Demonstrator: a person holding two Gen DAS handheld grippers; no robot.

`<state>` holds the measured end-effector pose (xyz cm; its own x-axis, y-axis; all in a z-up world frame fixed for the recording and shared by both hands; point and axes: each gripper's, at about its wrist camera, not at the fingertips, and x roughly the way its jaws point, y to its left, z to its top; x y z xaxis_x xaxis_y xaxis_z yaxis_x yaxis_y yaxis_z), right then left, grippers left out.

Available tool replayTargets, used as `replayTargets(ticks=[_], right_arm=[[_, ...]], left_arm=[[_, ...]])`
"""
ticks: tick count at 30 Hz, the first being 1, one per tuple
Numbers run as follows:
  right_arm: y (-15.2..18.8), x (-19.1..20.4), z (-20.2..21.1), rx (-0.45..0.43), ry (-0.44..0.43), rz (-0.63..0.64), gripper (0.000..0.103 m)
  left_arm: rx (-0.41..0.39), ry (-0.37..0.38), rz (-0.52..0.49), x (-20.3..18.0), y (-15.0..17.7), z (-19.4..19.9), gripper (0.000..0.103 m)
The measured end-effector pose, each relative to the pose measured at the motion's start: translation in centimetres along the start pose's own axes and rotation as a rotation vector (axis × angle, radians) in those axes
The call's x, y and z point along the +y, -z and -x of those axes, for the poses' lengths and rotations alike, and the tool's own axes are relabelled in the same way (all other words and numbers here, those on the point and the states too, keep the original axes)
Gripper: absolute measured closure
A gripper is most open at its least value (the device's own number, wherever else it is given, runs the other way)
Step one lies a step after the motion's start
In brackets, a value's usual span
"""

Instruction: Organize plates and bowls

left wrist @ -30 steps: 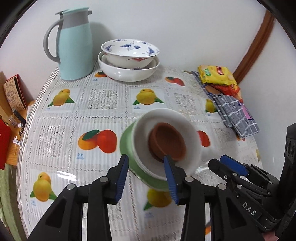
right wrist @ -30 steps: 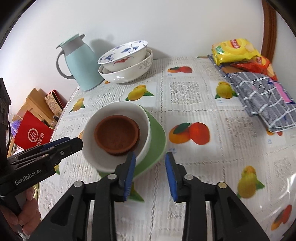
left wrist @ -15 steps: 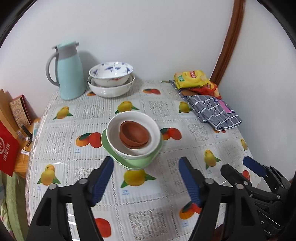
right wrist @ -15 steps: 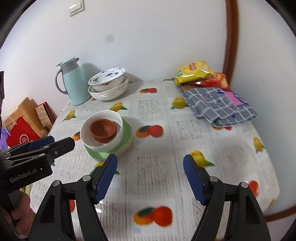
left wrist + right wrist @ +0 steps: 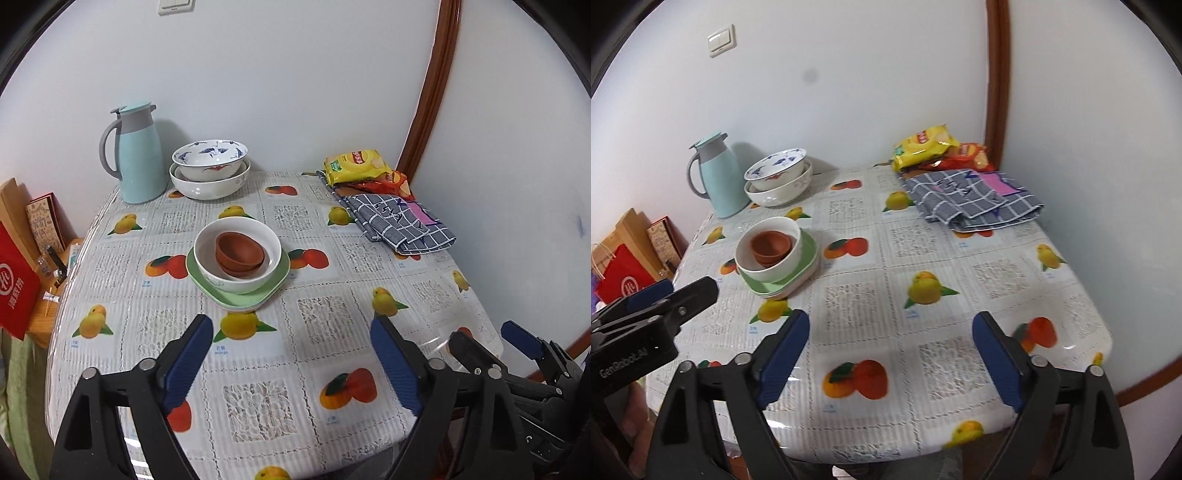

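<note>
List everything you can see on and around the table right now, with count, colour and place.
Brown clay bowls: two, nested in the white bowl.
Plain white bowl: one, on the green plates.
Green square plates: stacked, count unclear, table centre.
Blue-patterned porcelain bowl: one, inside the large white bowl, back.
Mint thermos jug: one, back left.
Snack packets: yellow and red, back right.
Grey checked cloth: one, right.
Red bag: one, off the left edge.
Left tool: opening, nothing between.
Right tool: opening, nothing between.
</note>
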<state>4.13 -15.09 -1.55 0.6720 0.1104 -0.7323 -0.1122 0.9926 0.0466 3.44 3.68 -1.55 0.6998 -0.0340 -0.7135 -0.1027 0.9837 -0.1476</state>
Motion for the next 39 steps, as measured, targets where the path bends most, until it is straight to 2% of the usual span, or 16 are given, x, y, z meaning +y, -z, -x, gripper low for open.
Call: replayTargets(ticks=[2, 7, 11, 21, 39], right_arm=[[0.3, -0.4, 0.5, 0.006, 0.005, -0.012, 0.011], [1.0, -1.1, 1.6, 0.003, 0.030, -0.019, 0.011], [1.3, -1.4, 2.4, -0.005, 0.035, -0.021, 0.011], [1.4, -2.9, 3.8, -0.028, 0.053, -0.050, 0.011], [1.6, -2.4, 3.9, -0.033, 0.060, -0.025, 0.011]], left_arm=[[-0.002, 0.015, 0.003, -0.3, 0.5, 0.5, 0.014], [-0.033, -0.021, -0.029, -1.3, 1.2, 1.7, 0.014], [-0.045, -0.009, -0.025, -1.8, 1.3, 2.3, 0.014], [-0.043, -0.022, -0.029, -2.5, 1.5, 2.4, 0.014], [-0.034, -0.025, -0.036, -2.8, 1.7, 2.2, 0.014]])
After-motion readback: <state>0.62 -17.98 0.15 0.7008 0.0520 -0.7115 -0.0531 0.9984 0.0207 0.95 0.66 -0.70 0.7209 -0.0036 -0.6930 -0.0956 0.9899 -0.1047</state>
